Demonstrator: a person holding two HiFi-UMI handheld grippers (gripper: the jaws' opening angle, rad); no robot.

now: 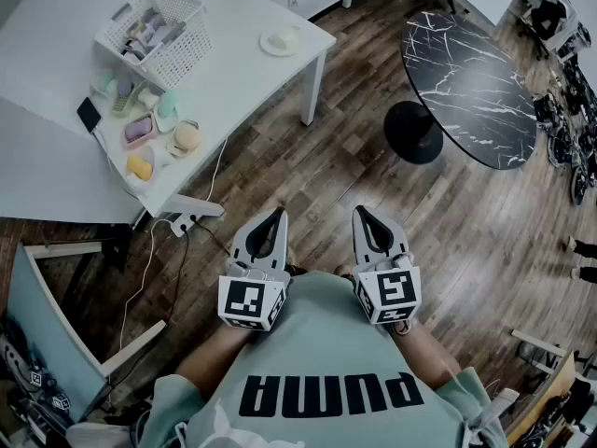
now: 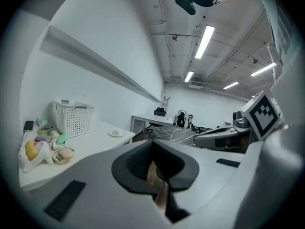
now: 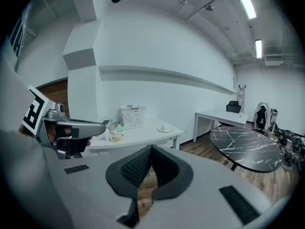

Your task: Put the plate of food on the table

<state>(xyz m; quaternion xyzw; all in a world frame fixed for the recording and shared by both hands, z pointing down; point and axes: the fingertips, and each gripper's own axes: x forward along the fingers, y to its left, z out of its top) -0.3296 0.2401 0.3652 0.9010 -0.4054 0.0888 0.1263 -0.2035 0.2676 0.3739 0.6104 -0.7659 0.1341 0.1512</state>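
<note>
White table (image 1: pixel 233 73) ahead-left carries plate (image 1: pixel 280 41) near its far corner, well apart from both grippers. Left gripper (image 1: pixel 278 212) nearer, right gripper (image 1: pixel 360 210) beside it. Both pairs of jaws together, holding nothing.

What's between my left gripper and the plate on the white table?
Head view: bare wood floor, then the white table edge before the plate. Nothing blocks the left gripper.

Two tables are standing: one white rectangular table (image 1: pixel 233 63) upper left, one black marble-veined oval table (image 1: pixel 466 91) upper right. One white plastic lattice basket (image 1: pixel 154 35), one small white plate of food (image 1: pixel 280 42) and one flat black rectangular device (image 1: pixel 89 115) are sitting upper left (the pastel dishes (image 1: pixel 140 131) are crowding beyond counting). Two grippers are showing low centre: left gripper (image 1: pixel 275 215), right gripper (image 1: pixel 361 213).
</note>
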